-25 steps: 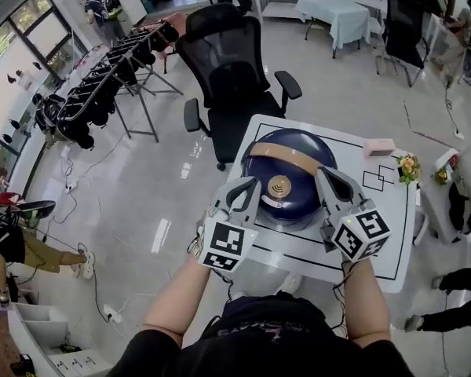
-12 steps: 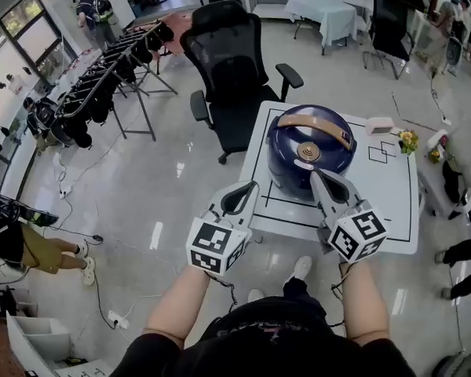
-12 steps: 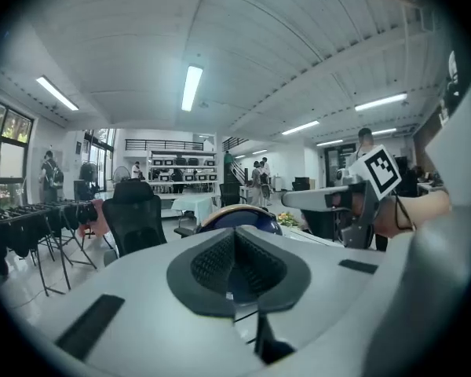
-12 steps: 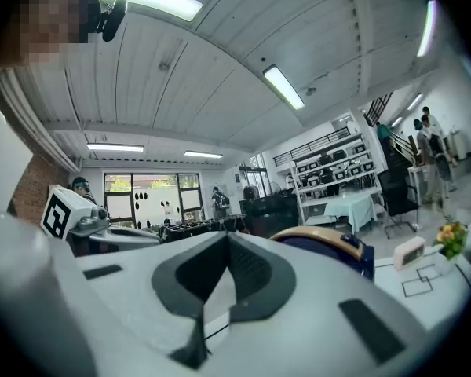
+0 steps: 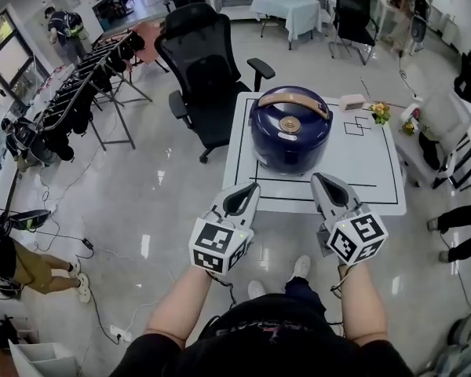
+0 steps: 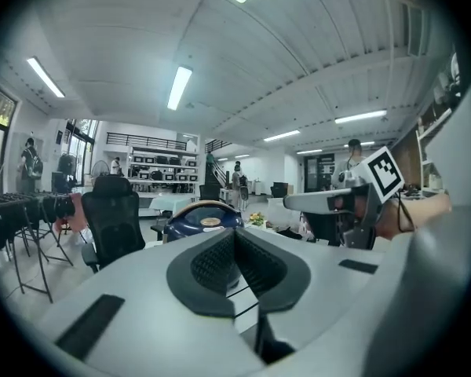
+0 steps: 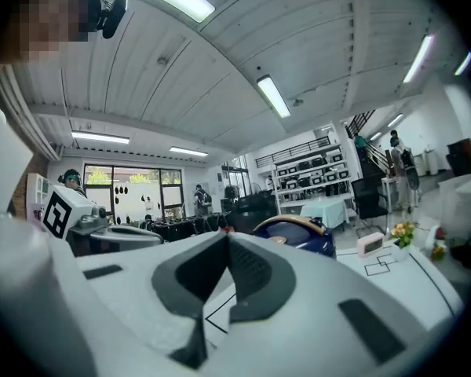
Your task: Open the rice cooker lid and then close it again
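Observation:
A dark blue rice cooker (image 5: 290, 129) with a tan handle across its closed lid stands on the white table (image 5: 377, 175). It shows small beyond the jaws in the left gripper view (image 6: 198, 220) and in the right gripper view (image 7: 298, 232). My left gripper (image 5: 250, 188) hangs shut over the floor, short of the table's near edge. My right gripper (image 5: 319, 181) is shut too, its tips at the table's front edge. Neither touches the cooker, and nothing is between either pair of jaws.
A black office chair (image 5: 205, 69) stands at the table's far left side. A small pink clock (image 5: 352, 101) and a little flower pot (image 5: 379, 113) sit at the table's back right. Black outlines (image 5: 359, 126) are marked on the tabletop. Racks stand to the left, people at the edges.
Both grippers have pulled back from beside the cooker to the table's near edge. The person has stepped away, so the cooker and table now lie farther off.

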